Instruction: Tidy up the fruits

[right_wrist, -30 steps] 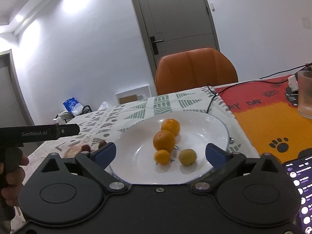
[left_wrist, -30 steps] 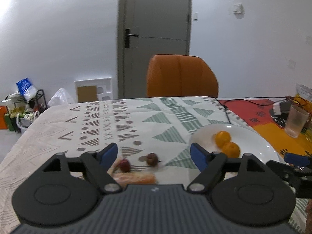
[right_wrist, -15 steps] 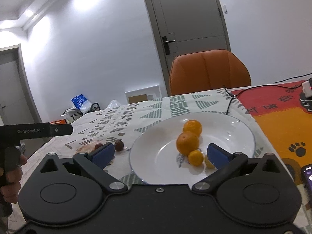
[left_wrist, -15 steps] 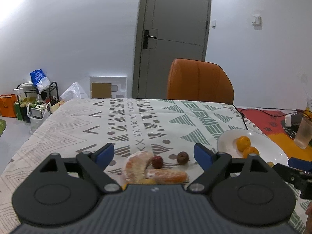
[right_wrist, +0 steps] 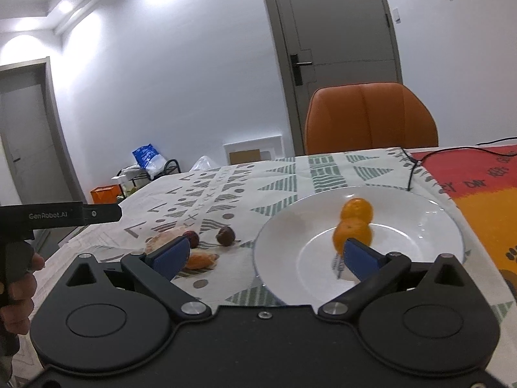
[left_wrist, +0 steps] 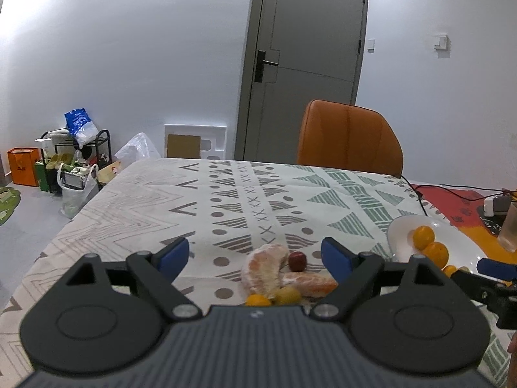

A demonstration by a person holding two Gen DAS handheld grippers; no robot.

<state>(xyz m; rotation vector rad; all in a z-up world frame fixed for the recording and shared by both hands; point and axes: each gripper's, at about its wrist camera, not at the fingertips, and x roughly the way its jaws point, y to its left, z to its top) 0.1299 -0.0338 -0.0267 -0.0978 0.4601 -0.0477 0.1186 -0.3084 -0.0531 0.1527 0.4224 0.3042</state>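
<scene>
Fruit lies loose on the desk [left_wrist: 226, 194] directly ahead of the left claw [left_wrist: 255, 255], whose blue pads stand wide apart with nothing between them: a peeled orange segment [left_wrist: 263, 266] with its long axis running away from the claw and leaning right, a small red fruit [left_wrist: 297, 261] just beside it, another peeled piece [left_wrist: 307, 283] lying crosswise, and two small yellow-orange fruits [left_wrist: 287, 295] nearest the claw body. The left claw looks the nearer one for this pile. Further right sits the white plate [right_wrist: 420, 226], holding two oranges [right_wrist: 353, 223] that touch; the right claw [right_wrist: 269, 255] hovers at its near rim, pads likewise apart and empty, with a dark round fruit [right_wrist: 225, 235] on the cloth left of the plate. The desk wears a patterned cloth, with a red-orange mat at right. Behind stand an orange chair [left_wrist: 349, 139], a grey door and white walls.
</scene>
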